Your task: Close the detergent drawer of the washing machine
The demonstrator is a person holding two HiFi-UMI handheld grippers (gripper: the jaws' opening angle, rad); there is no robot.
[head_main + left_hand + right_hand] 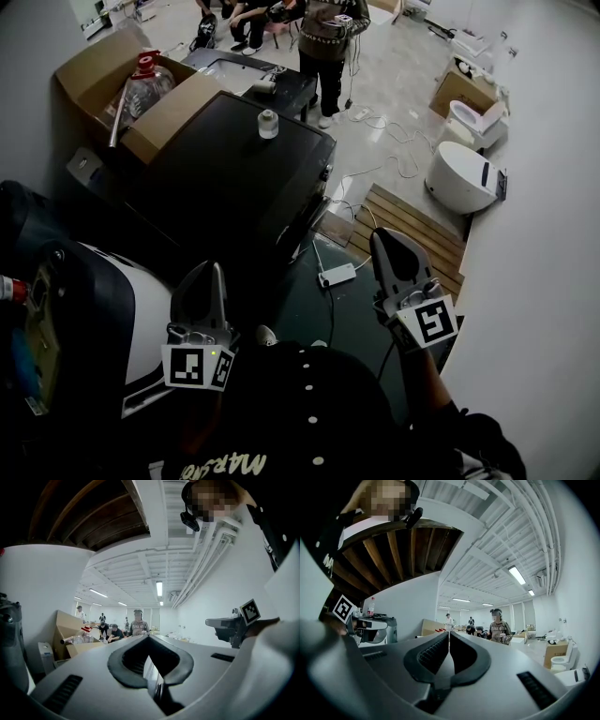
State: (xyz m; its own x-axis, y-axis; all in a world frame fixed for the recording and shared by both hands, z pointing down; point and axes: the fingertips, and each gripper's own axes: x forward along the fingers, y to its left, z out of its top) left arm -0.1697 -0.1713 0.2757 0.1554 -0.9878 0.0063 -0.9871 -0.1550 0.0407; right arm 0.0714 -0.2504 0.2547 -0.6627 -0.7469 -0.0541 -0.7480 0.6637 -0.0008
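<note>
Head view: the left gripper is held level, its fingers pressed together with nothing between them. Ahead of the fingers stands a large black cabinet with a small white jar on its top. To their left sits a rounded dark and white machine. The right gripper also has its fingers together, empty and touching nothing. A white power strip lies on the floor just left of them, and a wooden slatted platform lies just beyond. The detergent drawer cannot be made out, and I cannot tell which machine carries it.

Left gripper view: the fingers meet at their tips and grip nothing. Far beyond them are an open cardboard box and a standing person.

Right gripper view: the fingers are closed to a hairline slit and hold nothing, with the left gripper well off to their left
</note>
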